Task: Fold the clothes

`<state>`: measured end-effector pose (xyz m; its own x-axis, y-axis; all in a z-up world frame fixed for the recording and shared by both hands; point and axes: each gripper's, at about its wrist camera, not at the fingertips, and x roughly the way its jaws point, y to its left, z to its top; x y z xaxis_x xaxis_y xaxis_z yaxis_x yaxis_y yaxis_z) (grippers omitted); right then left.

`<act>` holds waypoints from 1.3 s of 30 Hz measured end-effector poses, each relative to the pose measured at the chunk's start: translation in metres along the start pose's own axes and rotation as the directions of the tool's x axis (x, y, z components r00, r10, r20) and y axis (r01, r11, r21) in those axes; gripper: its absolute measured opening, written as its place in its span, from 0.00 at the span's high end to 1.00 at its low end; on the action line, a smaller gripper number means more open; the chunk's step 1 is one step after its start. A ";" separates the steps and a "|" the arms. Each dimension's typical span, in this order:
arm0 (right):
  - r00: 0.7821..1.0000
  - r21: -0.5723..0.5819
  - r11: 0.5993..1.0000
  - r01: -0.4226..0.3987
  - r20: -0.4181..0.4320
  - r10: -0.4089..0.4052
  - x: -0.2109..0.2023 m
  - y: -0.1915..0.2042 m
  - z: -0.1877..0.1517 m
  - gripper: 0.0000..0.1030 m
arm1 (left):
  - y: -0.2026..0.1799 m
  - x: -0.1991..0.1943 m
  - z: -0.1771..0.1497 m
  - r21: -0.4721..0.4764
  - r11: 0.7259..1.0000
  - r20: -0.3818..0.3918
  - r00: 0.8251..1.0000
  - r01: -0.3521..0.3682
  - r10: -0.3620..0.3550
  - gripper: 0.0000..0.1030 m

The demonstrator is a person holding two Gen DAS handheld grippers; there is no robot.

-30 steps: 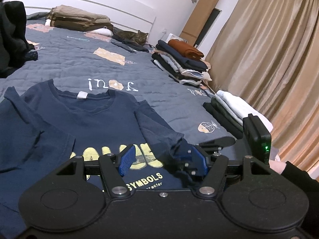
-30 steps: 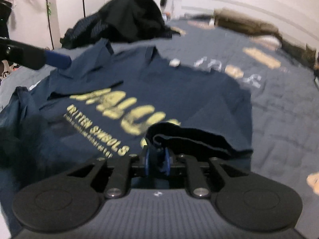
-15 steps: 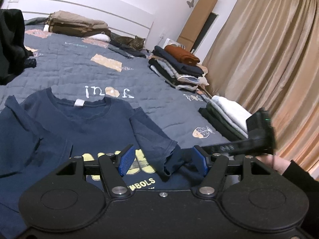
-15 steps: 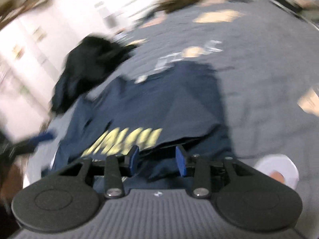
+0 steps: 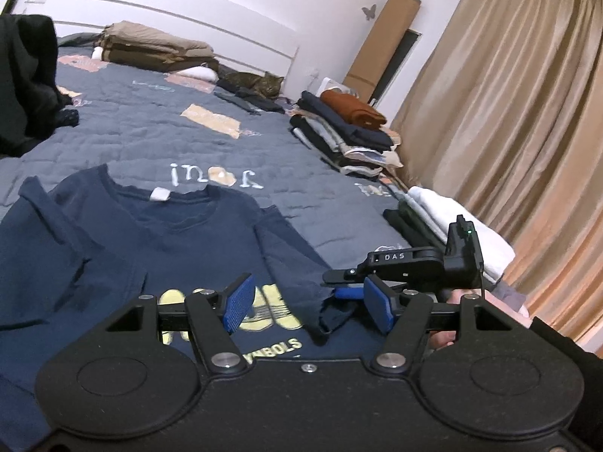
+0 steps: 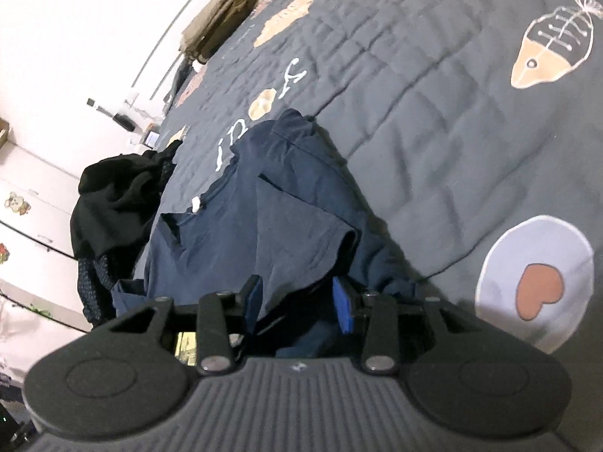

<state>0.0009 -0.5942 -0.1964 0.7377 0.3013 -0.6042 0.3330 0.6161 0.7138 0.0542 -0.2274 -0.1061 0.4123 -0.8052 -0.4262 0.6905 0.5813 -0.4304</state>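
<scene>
L gripper [image 5: 307, 303] spread wide, nothing btwn its blue pads, hovering over navy T-shirt [image 5: 158, 241]. R gripper [image 6: 297, 301] also spread apart, w/ folded-in sleeve [image 6: 301, 226] just ahead. Shirt lies front-up on grey quilt [image 5: 158, 132], yellow print showing, both sleeves turned inward. Folded clothes stacks [image 5: 346, 135] along quilt's edge near curtain [image 5: 520, 113]

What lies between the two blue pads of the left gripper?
In the left wrist view, the open left gripper frames the navy T-shirt, with its folded-in sleeve; nothing is gripped.
</scene>
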 end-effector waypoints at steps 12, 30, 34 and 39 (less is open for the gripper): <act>0.978 -0.144 0.990 -0.009 0.207 0.039 0.012 0.038 0.003 0.94 | 0.023 -0.007 0.001 -0.016 0.999 0.025 0.999 -0.028 0.028 0.39; 0.969 -0.453 0.880 -0.144 0.117 0.219 0.009 0.106 -0.017 0.77 | 0.039 -0.012 0.005 -0.053 0.996 0.040 0.996 -0.076 0.078 0.39; 0.980 -0.463 0.886 -0.038 0.158 0.125 0.002 0.098 -0.014 0.68 | 0.040 -0.008 0.002 -0.046 0.994 0.028 0.995 -0.094 0.096 0.39; 0.995 -0.528 0.847 0.057 0.103 -0.003 0.009 0.090 -0.028 0.68 | 0.043 0.000 -0.002 -0.056 0.992 0.005 0.994 -0.113 0.113 0.39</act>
<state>0.0206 -0.5154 -0.1475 0.7935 0.2225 -0.5664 0.0144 0.9236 0.3831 0.0825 -0.2019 -0.1257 0.4908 -0.7346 -0.4685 0.6053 0.6742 -0.4231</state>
